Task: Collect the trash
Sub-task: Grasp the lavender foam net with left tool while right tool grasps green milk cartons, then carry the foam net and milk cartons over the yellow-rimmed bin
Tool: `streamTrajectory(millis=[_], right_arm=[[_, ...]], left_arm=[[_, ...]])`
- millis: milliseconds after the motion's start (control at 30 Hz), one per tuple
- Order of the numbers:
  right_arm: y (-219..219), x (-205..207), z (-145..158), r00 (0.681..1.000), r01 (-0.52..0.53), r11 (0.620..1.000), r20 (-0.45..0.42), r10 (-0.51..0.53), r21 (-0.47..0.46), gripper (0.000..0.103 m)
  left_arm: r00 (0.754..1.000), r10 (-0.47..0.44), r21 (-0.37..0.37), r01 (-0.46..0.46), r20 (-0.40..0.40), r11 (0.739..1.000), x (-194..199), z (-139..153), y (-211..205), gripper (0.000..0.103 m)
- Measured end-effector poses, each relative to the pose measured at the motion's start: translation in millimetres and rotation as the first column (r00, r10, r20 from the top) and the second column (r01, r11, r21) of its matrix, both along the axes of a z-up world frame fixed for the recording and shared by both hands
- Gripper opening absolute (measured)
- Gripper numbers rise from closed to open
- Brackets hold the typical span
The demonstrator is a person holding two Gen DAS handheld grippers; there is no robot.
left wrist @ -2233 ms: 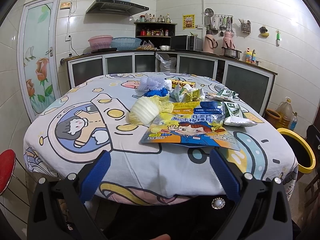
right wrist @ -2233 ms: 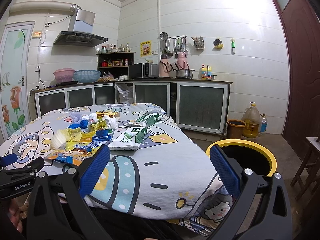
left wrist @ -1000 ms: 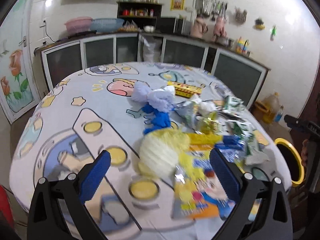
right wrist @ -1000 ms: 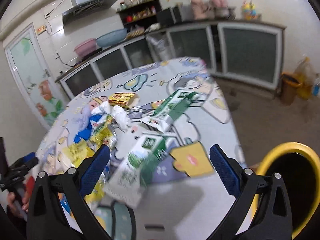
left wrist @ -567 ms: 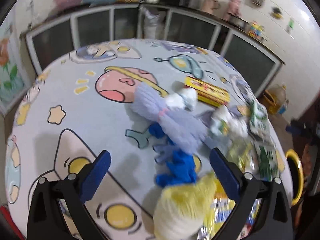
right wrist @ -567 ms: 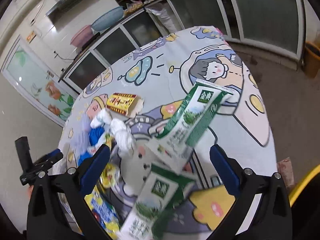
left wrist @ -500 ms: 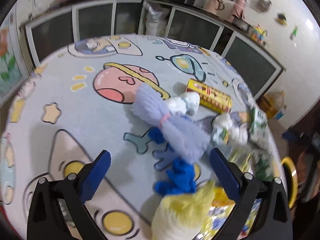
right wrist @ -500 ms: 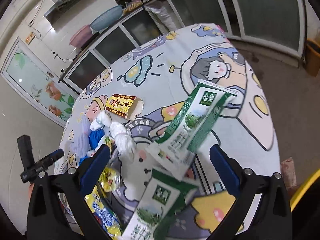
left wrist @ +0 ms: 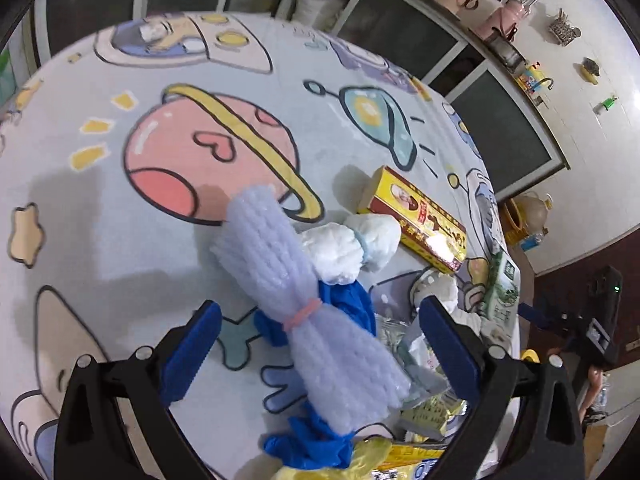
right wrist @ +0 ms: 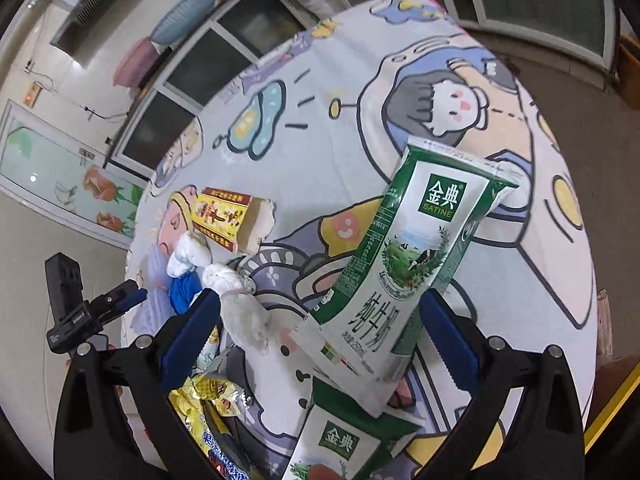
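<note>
Left claw [left wrist: 316, 350]: newly lowered, jaws apart astride lavender foam-net bundle [left wrist: 304, 300]. Right claw [right wrist: 320, 340]: likewise apart astride green-white milk carton [right wrist: 404, 268] beside it. Grasps imminent.

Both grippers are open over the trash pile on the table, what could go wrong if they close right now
Left gripper: the foam bundle lies on a blue glove and touches a white wad, so closing may snag those and drag them along.

Right gripper: the milk carton overlaps a second carton; a pinch on its flat, flimsy body might slip or shift both toward the table edge.
</note>
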State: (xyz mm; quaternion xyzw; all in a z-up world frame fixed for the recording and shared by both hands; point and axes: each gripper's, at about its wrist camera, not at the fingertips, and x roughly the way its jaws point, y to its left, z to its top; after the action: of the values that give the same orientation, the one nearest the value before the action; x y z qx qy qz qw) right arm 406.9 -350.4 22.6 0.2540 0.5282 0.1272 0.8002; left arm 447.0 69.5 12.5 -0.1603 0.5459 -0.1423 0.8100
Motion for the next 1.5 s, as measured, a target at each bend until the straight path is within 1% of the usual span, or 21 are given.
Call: streamTrajectory(millis=[67, 133, 267, 400, 500, 533, 600, 700, 800, 867, 967, 1100, 1133, 1200, 1267, 1300, 1333, 1367, 1400, 1467, 1500], right_arm=[[-1.1, 5.7, -5.1, 0.999, 0.027, 0.999, -0.033, -0.028, -0.018, 0.096], [-5.3, 8.8, -7.2, 0.997, 0.054, 0.999, -0.057, -0.054, -0.006, 0.096], [-8.4, 15.3, -9.7, 0.992, 0.081, 0.995, -0.093, -0.087, -0.065, 0.096], [-6.4, 26.4, -19.7, 0.986, 0.074, 0.996, -0.145, -0.080, -0.045, 0.096], [-4.3, 30.8, -22.1, 0.985, 0.077, 0.994, -0.150, -0.087, -0.074, 0.096], [-4.6, 30.6, -22.8, 0.984, 0.079, 0.994, -0.152, -0.089, -0.074, 0.096], [-3.7, 30.8, -23.7, 0.985, 0.067, 0.995, -0.151, -0.078, -0.080, 0.095], [-2.0, 34.0, -29.2, 0.983, 0.056, 0.995, -0.168, -0.070, -0.086, 0.095], [-2.9, 39.5, -37.8, 0.978, 0.065, 0.994, -0.193, -0.080, -0.085, 0.095], [-4.1, 42.7, -40.6, 0.976, 0.074, 0.994, -0.200, -0.088, -0.076, 0.095], [-5.7, 43.4, -40.9, 0.975, 0.080, 0.994, -0.202, -0.094, -0.075, 0.092], [-9.7, 42.2, -39.1, 0.974, 0.083, 0.993, -0.206, -0.098, -0.080, 0.083], [-11.4, 42.0, -38.9, 0.973, 0.084, 0.993, -0.209, -0.099, -0.079, 0.081], [-13.2, 42.5, -39.5, 0.972, 0.085, 0.994, -0.213, -0.099, -0.072, 0.081], [-14.4, 43.1, -40.8, 0.970, 0.087, 0.994, -0.221, -0.101, -0.072, 0.080], [-14.5, 43.1, -41.0, 0.970, 0.086, 0.993, -0.222, -0.101, -0.075, 0.079], [-13.9, 43.3, -41.1, 0.970, 0.082, 0.993, -0.223, -0.098, -0.081, 0.077], [-13.0, 43.3, -41.7, 0.969, 0.079, 0.992, -0.224, -0.099, -0.097, 0.075], [-12.5, 43.3, -43.0, 0.968, 0.075, 0.991, -0.230, -0.100, -0.115, 0.070], [-12.5, 42.1, -42.4, 0.969, 0.074, 0.989, -0.226, -0.102, -0.130, 0.067], [-12.2, 41.7, -41.3, 0.971, 0.070, 0.988, -0.219, -0.100, -0.139, 0.042]], left_arm=[[1.000, -0.013, -0.010, 0.013, -0.017, 1.000, 5.7, -3.3, -4.8, 0.095], [1.000, -0.016, 0.002, 0.016, -0.024, 1.000, 8.6, -4.9, -8.1, 0.095], [0.997, -0.034, 0.018, 0.035, -0.075, 0.999, 16.2, -14.7, -12.1, 0.095], [0.992, -0.029, -0.013, 0.027, -0.124, 1.000, 26.0, -25.5, -12.4, 0.095], [0.989, -0.012, -0.035, 0.007, -0.146, 0.999, 30.0, -29.2, -11.1, 0.095], [0.988, -0.003, -0.059, -0.006, -0.156, 0.998, 27.0, -28.9, -8.6, 0.095], [0.987, -0.020, -0.103, 0.003, -0.159, 0.995, 20.4, -26.1, -5.4, 0.095], [0.991, -0.002, -0.050, -0.005, -0.133, 0.999, 20.1, -22.6, 0.6, 0.095], [0.991, 0.025, -0.049, -0.032, -0.135, 0.998, 32.8, -27.4, 10.4, 0.095], [0.987, 0.055, -0.086, -0.068, -0.148, 0.994, 43.7, -34.7, 17.9, 0.095], [0.980, 0.076, -0.113, -0.098, -0.185, 0.989, 53.6, -47.8, 22.7, 0.095], [0.984, 0.077, -0.133, -0.098, -0.159, 0.986, 48.3, -45.6, 24.4, 0.092], [0.984, 0.090, -0.149, -0.114, -0.156, 0.982, 46.0, -43.7, 28.9, 0.089], [0.981, 0.126, -0.179, -0.151, -0.147, 0.972, 42.5, -40.1, 36.5, 0.089], [0.979, 0.138, -0.154, -0.161, -0.149, 0.975, 45.9, -41.2, 37.1, 0.079], [0.976, 0.152, -0.162, -0.177, -0.155, 0.971, 46.2, -43.4, 39.3, 0.062], [0.974, 0.146, -0.199, -0.180, -0.174, 0.963, 48.6, -48.4, 40.5, 0.047], [0.972, 0.134, -0.219, -0.175, -0.191, 0.960, 50.6, -53.4, 39.9, 0.040], [0.972, 0.135, -0.211, -0.176, -0.193, 0.962, 51.3, -56.1, 38.2, 0.038], [0.980, 0.115, -0.155, -0.140, -0.164, 0.978, 50.4, -55.6, 27.3, 0.030], [0.982, 0.108, -0.153, -0.132, -0.154, 0.979, 49.8, -53.9, 25.2, 0.026]])
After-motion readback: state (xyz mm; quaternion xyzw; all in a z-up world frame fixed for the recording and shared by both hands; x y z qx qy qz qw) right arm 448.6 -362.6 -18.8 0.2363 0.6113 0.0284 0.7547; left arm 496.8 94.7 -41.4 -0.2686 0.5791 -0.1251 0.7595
